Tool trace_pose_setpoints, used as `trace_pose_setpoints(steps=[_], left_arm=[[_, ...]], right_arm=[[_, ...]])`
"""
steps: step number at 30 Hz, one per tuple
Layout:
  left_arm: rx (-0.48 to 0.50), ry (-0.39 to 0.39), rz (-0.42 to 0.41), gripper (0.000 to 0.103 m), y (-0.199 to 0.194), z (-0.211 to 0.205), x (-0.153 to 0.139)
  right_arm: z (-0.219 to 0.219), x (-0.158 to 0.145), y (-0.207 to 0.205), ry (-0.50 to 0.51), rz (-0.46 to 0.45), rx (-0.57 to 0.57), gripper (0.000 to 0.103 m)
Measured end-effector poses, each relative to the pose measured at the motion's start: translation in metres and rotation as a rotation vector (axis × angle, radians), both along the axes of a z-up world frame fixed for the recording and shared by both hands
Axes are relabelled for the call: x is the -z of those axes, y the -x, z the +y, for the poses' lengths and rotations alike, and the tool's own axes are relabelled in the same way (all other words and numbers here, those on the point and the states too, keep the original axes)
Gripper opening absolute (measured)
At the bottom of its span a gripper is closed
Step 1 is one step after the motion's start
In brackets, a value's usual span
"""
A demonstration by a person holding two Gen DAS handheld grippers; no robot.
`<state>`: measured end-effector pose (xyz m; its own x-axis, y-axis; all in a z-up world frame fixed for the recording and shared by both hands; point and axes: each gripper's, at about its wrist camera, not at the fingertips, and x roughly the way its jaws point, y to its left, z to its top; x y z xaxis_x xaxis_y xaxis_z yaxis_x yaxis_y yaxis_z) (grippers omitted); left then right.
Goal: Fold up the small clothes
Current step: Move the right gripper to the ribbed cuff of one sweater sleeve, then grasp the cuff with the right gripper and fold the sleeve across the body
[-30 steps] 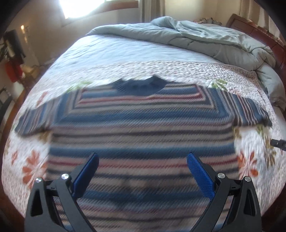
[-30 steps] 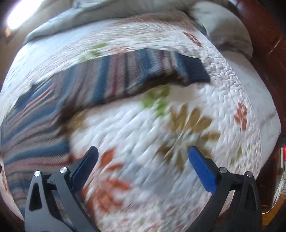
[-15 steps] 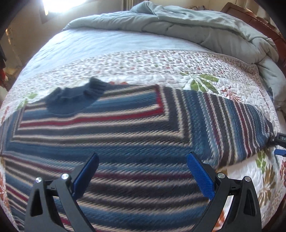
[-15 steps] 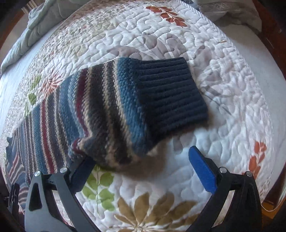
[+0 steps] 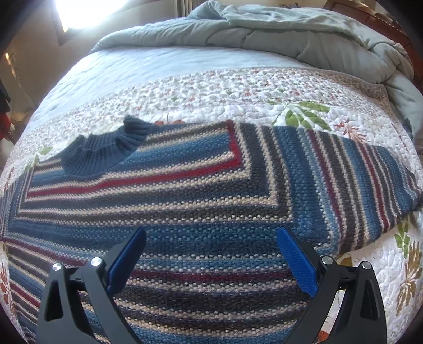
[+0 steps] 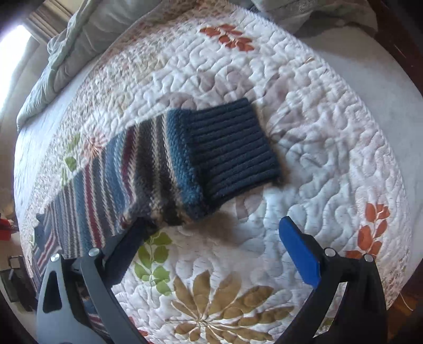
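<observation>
A knitted sweater (image 5: 201, 201) with blue, red, cream and dark stripes lies spread flat on the floral quilt (image 5: 238, 87), its navy ribbed collar (image 5: 105, 150) at the left. My left gripper (image 5: 210, 238) hovers open over the chest, nothing between its blue pads. In the right wrist view one sleeve (image 6: 148, 169) stretches out and ends in a navy ribbed cuff (image 6: 232, 148). My right gripper (image 6: 214, 227) stands open just below that sleeve. Its left fingertip meets the sleeve's near edge, while the right fingertip (image 6: 290, 232) is over bare quilt.
A grey-green duvet (image 5: 290, 34) is bunched along the far end of the bed. Dark wooden bed frame (image 5: 375, 16) runs along the right side. A bright window (image 5: 79, 10) is at the far left. Beyond the cuff the quilt (image 6: 330, 132) reaches the bed's edge.
The left gripper has moved closer and rightward over the sweater's chest and shoulder. The right gripper has closed in on the sleeve end, its left finger now at the sleeve's edge. Both stay open.
</observation>
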<state>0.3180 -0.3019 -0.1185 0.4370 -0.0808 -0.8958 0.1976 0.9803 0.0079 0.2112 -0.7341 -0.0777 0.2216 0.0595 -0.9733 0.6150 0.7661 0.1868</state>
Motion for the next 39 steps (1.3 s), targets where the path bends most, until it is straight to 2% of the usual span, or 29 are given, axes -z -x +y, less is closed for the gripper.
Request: trace_pose_setpoints(steps=[3, 7, 11, 15, 19, 21, 24, 27, 28, 29, 30, 32, 34, 36, 39], left_arm=[[-0.006, 0.010, 0.013, 0.099, -0.001, -0.003, 0.002], [0.015, 0.009, 0.010, 0.099, 0.005, -0.012, 0.002], [0.052, -0.001, -0.007, 0.099, 0.013, -0.013, -0.002], [0.053, -0.001, -0.018, 0.099, 0.017, 0.004, -0.003], [0.016, -0.025, -0.023, 0.099, 0.011, 0.017, 0.004], [0.011, -0.017, -0.001, 0.099, 0.009, 0.016, 0.007], [0.022, -0.017, 0.006, 0.099, 0.013, 0.010, 0.010], [0.037, -0.036, -0.004, 0.099, 0.016, 0.006, 0.011], [0.042, -0.040, -0.007, 0.099, 0.016, 0.005, 0.011], [0.042, -0.041, -0.006, 0.099, 0.016, 0.005, 0.012], [0.041, -0.039, -0.004, 0.099, 0.017, 0.006, 0.012], [0.037, -0.026, 0.003, 0.099, 0.017, 0.009, 0.011], [0.036, -0.018, 0.005, 0.099, 0.019, 0.013, 0.009], [0.036, -0.014, 0.003, 0.099, 0.021, 0.019, 0.006], [0.031, -0.012, -0.007, 0.099, 0.025, 0.036, -0.003]], right_arm=[[-0.004, 0.001, -0.003, 0.031, 0.028, 0.000, 0.100], [-0.004, 0.028, -0.022, 0.007, 0.046, 0.029, 0.099], [-0.015, 0.041, -0.025, -0.051, 0.004, 0.079, 0.099], [-0.028, 0.034, -0.011, -0.107, -0.057, 0.131, 0.098], [-0.032, 0.019, -0.003, 0.009, 0.010, 0.094, 0.098], [-0.037, 0.018, -0.002, 0.020, 0.014, 0.104, 0.098], [-0.035, 0.034, -0.011, -0.028, 0.034, 0.101, 0.083], [-0.025, 0.041, -0.024, 0.050, 0.060, 0.060, 0.082], [-0.024, 0.041, -0.026, 0.068, 0.058, 0.058, 0.077], [-0.023, 0.039, -0.027, 0.083, 0.049, 0.058, 0.065], [-0.021, 0.038, -0.029, 0.088, 0.040, 0.053, 0.059], [-0.014, 0.031, -0.034, 0.095, 0.009, 0.001, 0.020], [-0.010, 0.024, -0.037, 0.093, -0.007, -0.017, 0.008], [-0.004, 0.011, -0.039, 0.156, -0.018, -0.026, 0.007], [0.014, -0.033, -0.036, 0.301, -0.126, -0.035, 0.007]])
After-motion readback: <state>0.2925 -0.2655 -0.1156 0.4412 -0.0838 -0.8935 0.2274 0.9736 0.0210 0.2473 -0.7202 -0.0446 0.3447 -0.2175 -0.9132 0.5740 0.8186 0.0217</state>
